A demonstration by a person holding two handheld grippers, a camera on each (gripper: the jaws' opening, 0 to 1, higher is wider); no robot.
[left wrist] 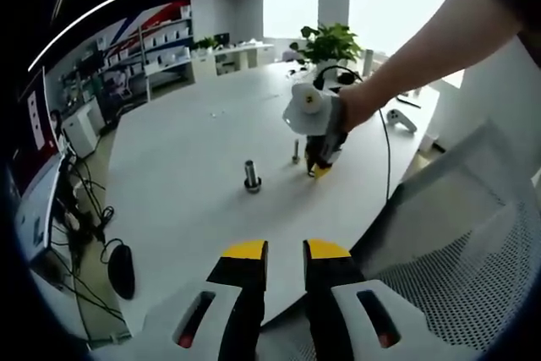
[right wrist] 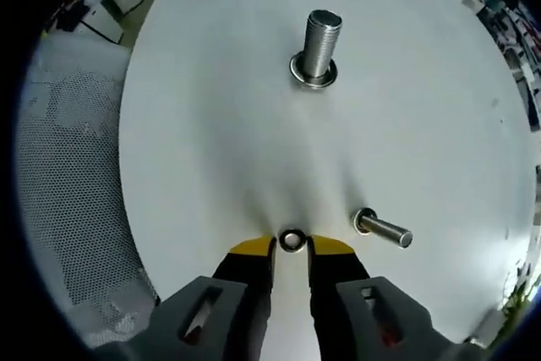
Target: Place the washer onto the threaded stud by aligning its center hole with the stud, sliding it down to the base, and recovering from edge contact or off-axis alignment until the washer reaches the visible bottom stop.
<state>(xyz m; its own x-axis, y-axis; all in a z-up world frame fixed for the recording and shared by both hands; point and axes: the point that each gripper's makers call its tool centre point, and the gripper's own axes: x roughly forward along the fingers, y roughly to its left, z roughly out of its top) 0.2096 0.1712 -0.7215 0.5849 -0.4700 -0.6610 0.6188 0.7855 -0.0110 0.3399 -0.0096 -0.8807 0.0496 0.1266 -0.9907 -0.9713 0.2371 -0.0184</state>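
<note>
A thick threaded stud (right wrist: 319,40) stands upright on the white round table (right wrist: 211,124), with a ring-like flange at its base; in the left gripper view the stud (left wrist: 252,175) is mid-table. My right gripper (right wrist: 292,247) is low over the table, shut on a small steel washer (right wrist: 292,240) held between its yellow fingertips, well short of the stud. The left gripper view shows that right gripper (left wrist: 319,168) held by a person's hand, tips down at the tabletop. My left gripper (left wrist: 286,249) hangs back over the table's near edge, jaws slightly apart and empty.
A smaller bolt (right wrist: 385,230) sits just right of the washer, also visible as the bolt (left wrist: 296,152). A mesh chair (left wrist: 473,243) is at the table's edge. A potted plant (left wrist: 330,40), headphones (left wrist: 338,73) and a white handle (left wrist: 399,117) are at the far side.
</note>
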